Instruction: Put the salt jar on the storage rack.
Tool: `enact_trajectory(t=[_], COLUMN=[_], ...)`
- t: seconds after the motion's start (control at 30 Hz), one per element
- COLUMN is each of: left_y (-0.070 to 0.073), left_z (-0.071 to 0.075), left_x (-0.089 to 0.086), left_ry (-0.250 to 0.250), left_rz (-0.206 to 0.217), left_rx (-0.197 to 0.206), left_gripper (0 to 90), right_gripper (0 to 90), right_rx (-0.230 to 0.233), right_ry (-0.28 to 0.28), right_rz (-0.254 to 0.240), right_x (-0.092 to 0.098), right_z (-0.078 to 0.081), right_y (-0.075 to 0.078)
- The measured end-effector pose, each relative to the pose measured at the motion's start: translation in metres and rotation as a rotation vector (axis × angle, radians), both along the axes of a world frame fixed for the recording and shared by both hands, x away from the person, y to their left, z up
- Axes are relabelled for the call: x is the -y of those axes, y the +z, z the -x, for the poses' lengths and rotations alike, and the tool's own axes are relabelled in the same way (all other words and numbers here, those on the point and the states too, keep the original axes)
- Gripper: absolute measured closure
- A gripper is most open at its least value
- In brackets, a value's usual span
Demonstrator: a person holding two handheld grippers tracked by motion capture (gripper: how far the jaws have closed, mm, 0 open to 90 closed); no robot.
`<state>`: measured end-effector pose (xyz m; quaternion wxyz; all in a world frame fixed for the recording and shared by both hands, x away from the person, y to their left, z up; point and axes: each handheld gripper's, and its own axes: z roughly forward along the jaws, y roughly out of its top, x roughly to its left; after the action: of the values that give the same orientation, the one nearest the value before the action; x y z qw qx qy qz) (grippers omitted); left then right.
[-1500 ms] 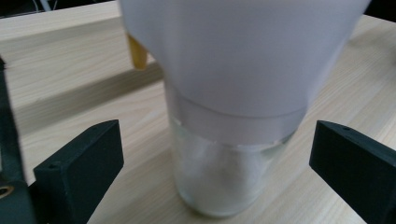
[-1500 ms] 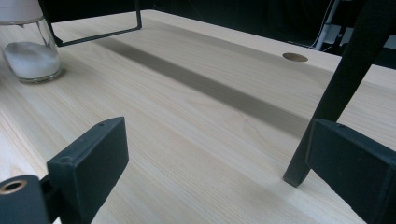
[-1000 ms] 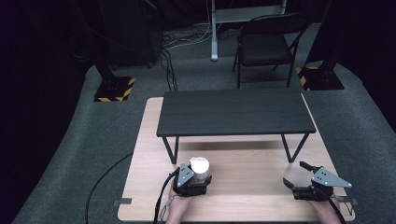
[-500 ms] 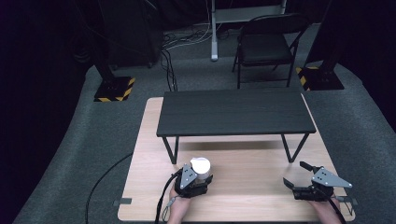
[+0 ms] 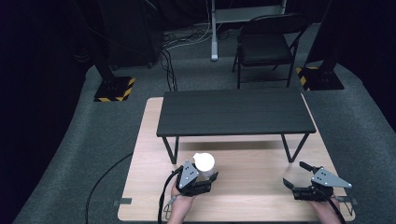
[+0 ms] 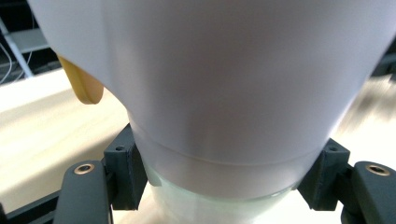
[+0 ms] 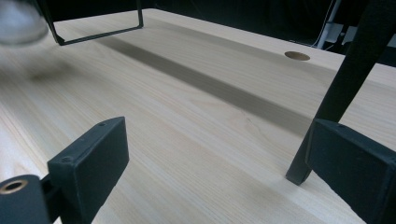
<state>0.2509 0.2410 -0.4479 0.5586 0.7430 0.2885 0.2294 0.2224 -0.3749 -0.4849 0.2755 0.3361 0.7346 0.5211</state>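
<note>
A white cup (image 5: 204,163) stands over the wooden table (image 5: 252,196), just in front of the low black shelf (image 5: 236,112). My left gripper (image 5: 207,175) is shut on the cup's lower part. In the left gripper view the cup (image 6: 219,79) is very close, with the black fingers (image 6: 122,165) pressed against both of its sides, and the left gripper (image 6: 224,186) holds its base. A yellow piece (image 6: 84,86) shows behind the cup's left edge. My right gripper (image 5: 295,174) rests open at the table's near right, with nothing between the jaws of the right gripper (image 7: 219,172).
The black shelf stands on thin metal legs; its right leg (image 7: 348,79) rises just past my right gripper. There is a round hole (image 7: 297,56) in the tabletop beyond. A folding chair (image 5: 266,46) and cables lie on the floor behind the table.
My left gripper and the white cup have shifted slightly to the right. The right gripper has not moved.
</note>
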Motion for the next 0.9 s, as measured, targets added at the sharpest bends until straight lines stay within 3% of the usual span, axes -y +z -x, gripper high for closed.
enact_trajectory(t=[0.43, 0.73, 0.9], left_y=[0.064, 0.101, 0.114], left_z=[-0.017, -0.039, -0.051], left_x=[0.015, 0.030, 0.041], left_ry=[-0.060, -0.107, -0.114], left_rz=[0.043, 0.080, 0.103], left_rx=[0.103, 0.109, 0.110], left_gripper=[30.8, 30.8, 30.7], right_gripper=[5.0, 5.0, 5.0], right_rx=[-0.001, 0.000, 0.000], right_ry=[0.003, 0.005, 0.005], right_rz=[0.003, 0.003, 0.002], right_x=[0.000, -0.001, 0.000], right_z=[0.000, -0.001, -0.001], right_y=[0.000, 0.001, 0.001])
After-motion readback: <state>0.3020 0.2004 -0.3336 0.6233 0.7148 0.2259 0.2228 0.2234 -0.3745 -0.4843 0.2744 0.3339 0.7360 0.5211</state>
